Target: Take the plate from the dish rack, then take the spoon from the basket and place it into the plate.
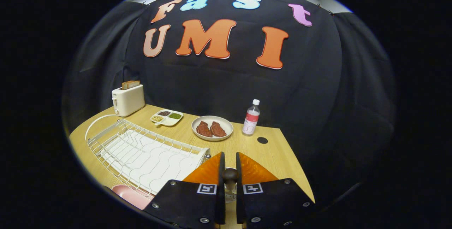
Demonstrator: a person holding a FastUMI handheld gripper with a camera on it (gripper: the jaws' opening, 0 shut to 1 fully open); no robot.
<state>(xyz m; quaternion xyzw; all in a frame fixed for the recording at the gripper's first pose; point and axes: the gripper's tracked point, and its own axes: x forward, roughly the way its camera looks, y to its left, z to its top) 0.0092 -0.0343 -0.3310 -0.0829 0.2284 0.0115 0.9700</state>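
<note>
My gripper [230,154] points across a wooden table [279,158]. Its two orange fingers [208,170] stand close together, and the dark rounded end of the spoon's handle [230,175] is pinched between them. The rest of the spoon is hidden under the fingers. Just below the handle, something pale [231,195] shows in the gap; I cannot tell whether it is the basket. The white wire dish rack [141,151] lies to the left of the fingers and holds nothing. A pink plate [132,195] lies flat on the table at the rack's near end, left of the fingers.
Beyond the rack stand a white toaster [128,99] with bread in it and a divided dish of beans [166,117]. A white plate with two pieces of meat [212,128] and a clear bottle [251,117] stand ahead. The table's edge runs close on the right.
</note>
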